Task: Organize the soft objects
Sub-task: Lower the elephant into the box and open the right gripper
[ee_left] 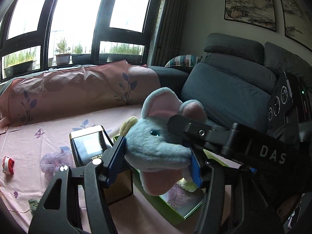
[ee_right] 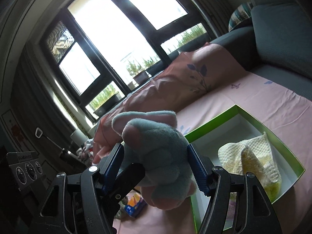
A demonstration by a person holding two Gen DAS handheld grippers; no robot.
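Jaws of both grippers clamped on plush elephant point(ee_left: 156, 144) above pink-sheeted sofa point(ee_left: 58, 124), window point(ee_left: 78, 19) behind.

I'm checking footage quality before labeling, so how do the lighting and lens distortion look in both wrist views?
Left wrist view: the window is blown out white, its frames bow with fisheye curvature, yet the plush elephant is sharp and evenly lit. Right wrist view: the window glares, the scene sits tilted, the plush elephant looks dim and backlit, and the green box stays clear.

One plush elephant point(ee_left: 154, 142), one green box point(ee_right: 253, 136), perhaps two cloths point(ee_right: 251, 159).
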